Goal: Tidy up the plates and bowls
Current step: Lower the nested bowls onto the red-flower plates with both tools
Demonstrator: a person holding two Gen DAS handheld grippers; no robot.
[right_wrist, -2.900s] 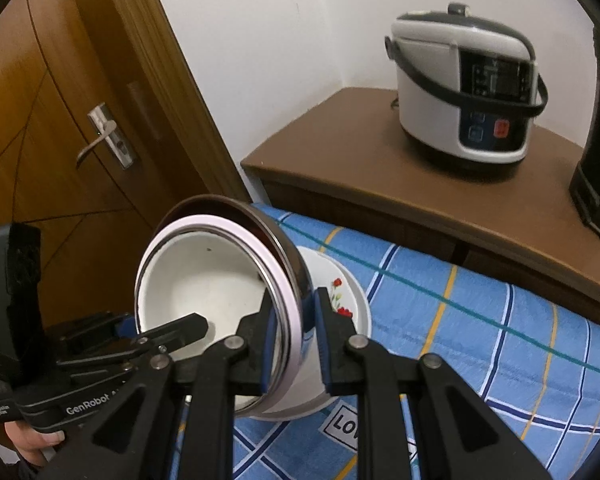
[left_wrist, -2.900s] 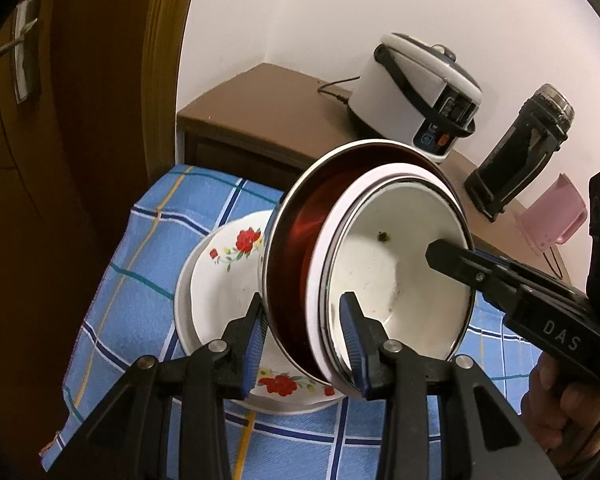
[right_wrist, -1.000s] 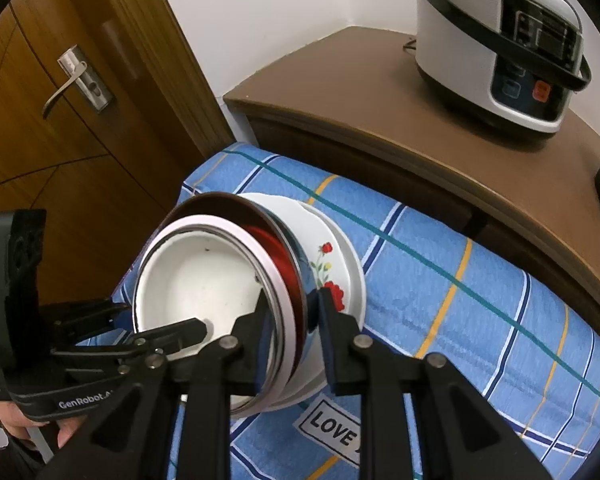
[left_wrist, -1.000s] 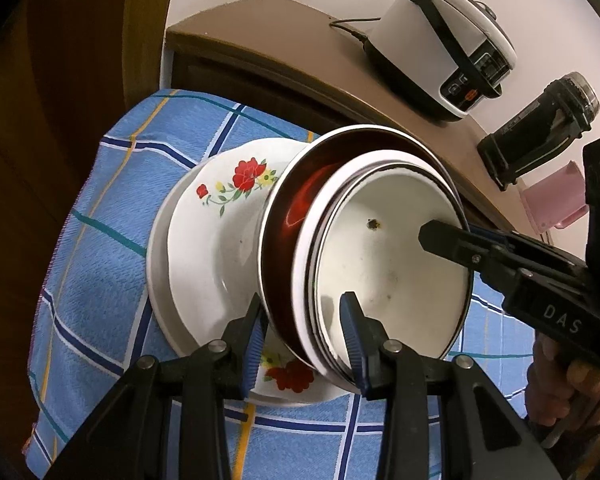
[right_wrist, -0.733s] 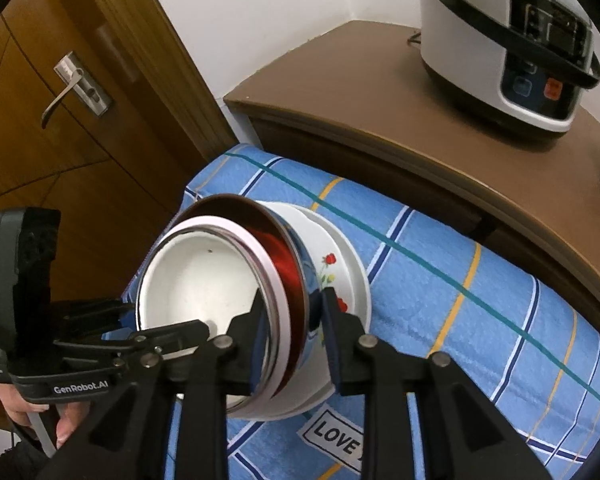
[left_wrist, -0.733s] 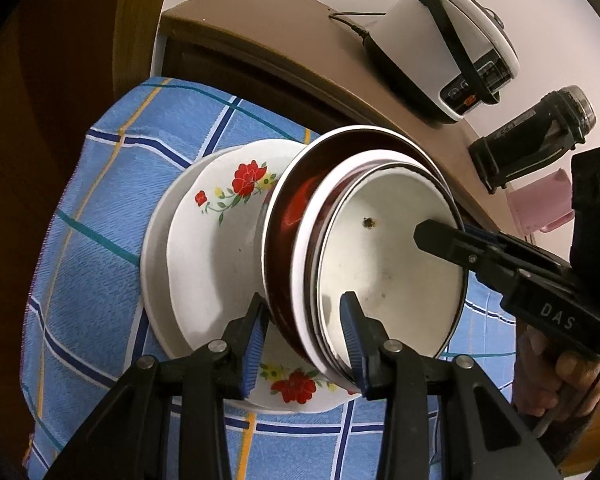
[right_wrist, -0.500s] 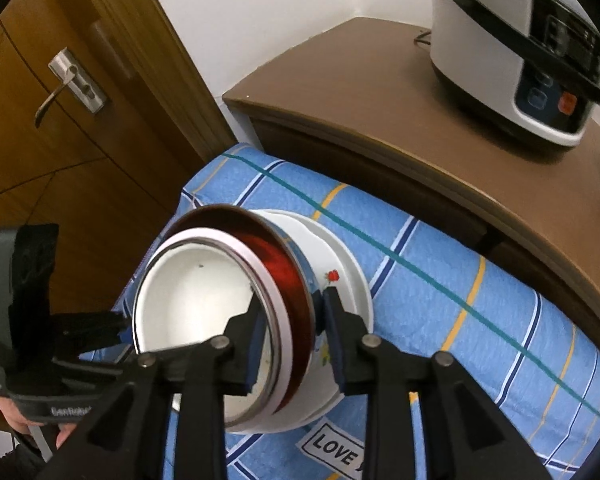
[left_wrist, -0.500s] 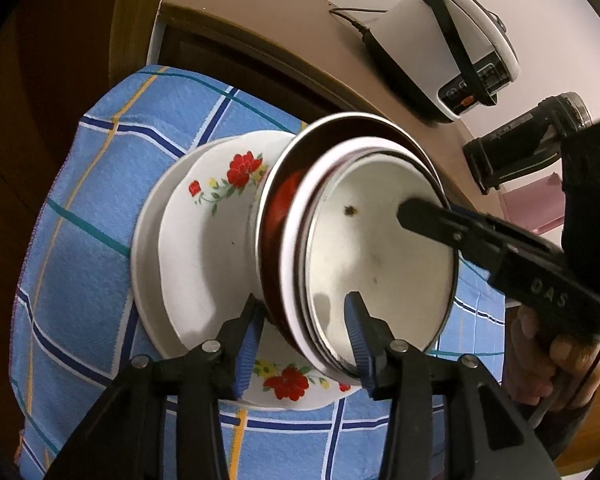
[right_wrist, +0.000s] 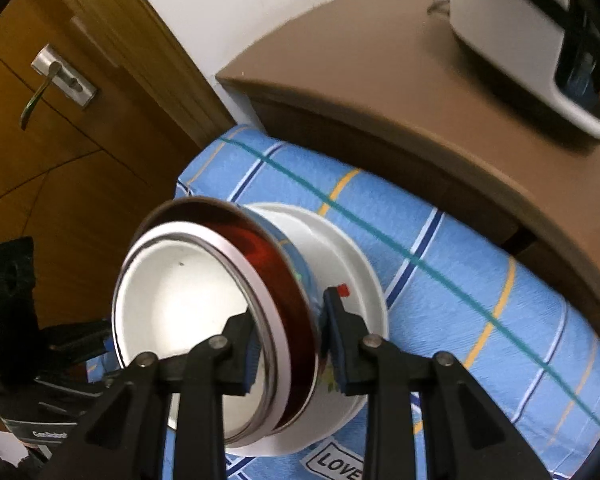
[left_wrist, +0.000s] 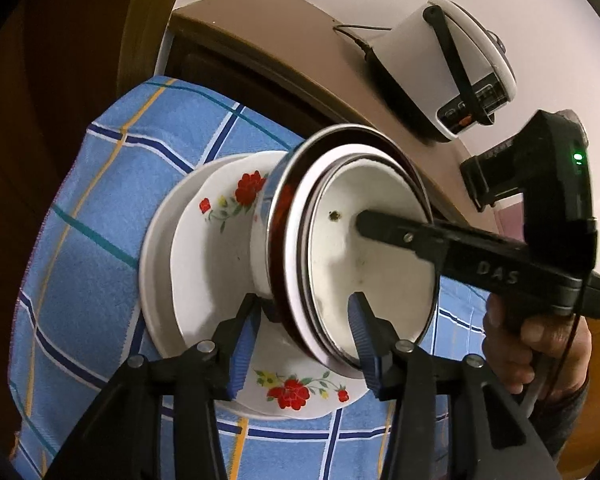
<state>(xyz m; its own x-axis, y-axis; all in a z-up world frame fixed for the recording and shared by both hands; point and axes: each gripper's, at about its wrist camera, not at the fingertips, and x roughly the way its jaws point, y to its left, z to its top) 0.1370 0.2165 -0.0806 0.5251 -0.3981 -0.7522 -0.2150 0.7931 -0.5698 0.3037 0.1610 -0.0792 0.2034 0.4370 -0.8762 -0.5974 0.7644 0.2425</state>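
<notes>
Nested bowls (left_wrist: 364, 248) hang tilted over the floral plate (left_wrist: 216, 240), not yet seated; left gripper (left_wrist: 304, 344) jaws have just been opening, right gripper (right_wrist: 288, 344) jaws bracket the rims, grip unclear

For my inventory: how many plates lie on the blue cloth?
2: a plain white plate at the bottom, a flowered plate on it, under the bowls. More could be hidden.

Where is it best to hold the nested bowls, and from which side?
Probably the rim of the nested bowls, from its lower edge nearest the left gripper: the bowls tilt on the floral plate, so one finger goes inside, one outside.
</notes>
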